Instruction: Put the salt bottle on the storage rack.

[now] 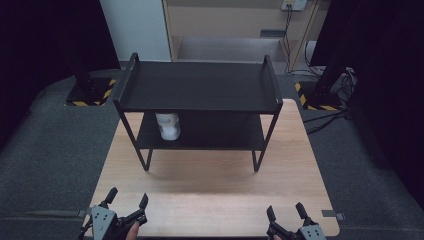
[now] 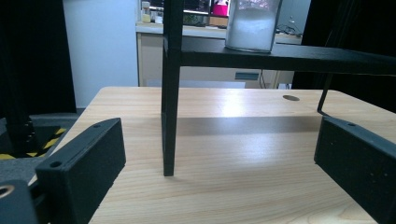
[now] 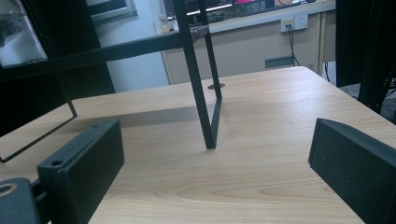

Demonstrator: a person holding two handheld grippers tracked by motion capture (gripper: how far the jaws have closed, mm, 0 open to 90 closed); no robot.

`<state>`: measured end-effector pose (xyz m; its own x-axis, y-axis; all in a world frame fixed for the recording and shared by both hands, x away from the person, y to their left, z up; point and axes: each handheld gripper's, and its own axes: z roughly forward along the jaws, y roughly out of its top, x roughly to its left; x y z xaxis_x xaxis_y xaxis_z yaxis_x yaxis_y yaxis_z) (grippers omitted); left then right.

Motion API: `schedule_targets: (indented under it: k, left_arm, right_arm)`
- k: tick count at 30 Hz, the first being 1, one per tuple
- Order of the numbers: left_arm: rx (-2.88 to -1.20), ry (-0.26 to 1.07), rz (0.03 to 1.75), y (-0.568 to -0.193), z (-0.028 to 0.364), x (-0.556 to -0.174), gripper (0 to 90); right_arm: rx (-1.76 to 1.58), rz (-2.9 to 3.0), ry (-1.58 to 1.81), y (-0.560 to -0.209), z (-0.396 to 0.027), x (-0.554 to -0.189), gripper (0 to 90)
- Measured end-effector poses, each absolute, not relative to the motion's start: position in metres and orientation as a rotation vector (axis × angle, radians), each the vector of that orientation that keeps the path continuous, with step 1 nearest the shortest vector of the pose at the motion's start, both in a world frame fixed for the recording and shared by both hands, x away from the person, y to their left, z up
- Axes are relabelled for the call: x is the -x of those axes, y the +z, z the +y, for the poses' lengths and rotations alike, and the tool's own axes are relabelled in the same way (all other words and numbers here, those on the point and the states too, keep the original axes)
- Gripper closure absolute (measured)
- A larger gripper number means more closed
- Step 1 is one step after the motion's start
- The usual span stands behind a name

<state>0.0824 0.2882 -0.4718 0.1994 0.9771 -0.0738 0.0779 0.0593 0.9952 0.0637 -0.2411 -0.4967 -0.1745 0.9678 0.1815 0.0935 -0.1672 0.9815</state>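
Overhead, both tools — left (image 1: 127, 199), right (image 1: 285, 210) — gape empty; the top shelf (image 1: 197, 85) half-hides the jar (image 1: 168, 126).

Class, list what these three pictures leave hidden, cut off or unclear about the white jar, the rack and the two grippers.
- White jar: in the high view the rack's top shelf covers its top, and its lid is cut off by the top edge in the left gripper view.
- Jar's contents: white, but what it is cannot be told.
- Left gripper and right gripper: bodies cut off by the high view's bottom edge.
- Right gripper view: jar cropped at the left edge, blurred.
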Motion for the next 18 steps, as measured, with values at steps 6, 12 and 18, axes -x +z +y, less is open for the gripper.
schedule_targets:
  k: [6,12,18]
  left_arm:
    - [-1.298,0.971,1.134,-0.4714,0.2874,-0.0834,0.8]
    - [-1.299,0.969,1.131,-0.4705,0.2890,-0.0828,0.8]
    - [-1.290,0.975,1.128,-0.4684,0.2902,-0.0778,0.8]
  right_arm:
    - [-1.308,1.316,1.440,-0.4969,-0.2407,-0.0655,3.6]
    - [-1.310,1.315,1.440,-0.4974,-0.2397,-0.0650,3.5]
    - [-1.300,1.303,1.447,-0.4957,-0.2400,-0.0582,3.4]
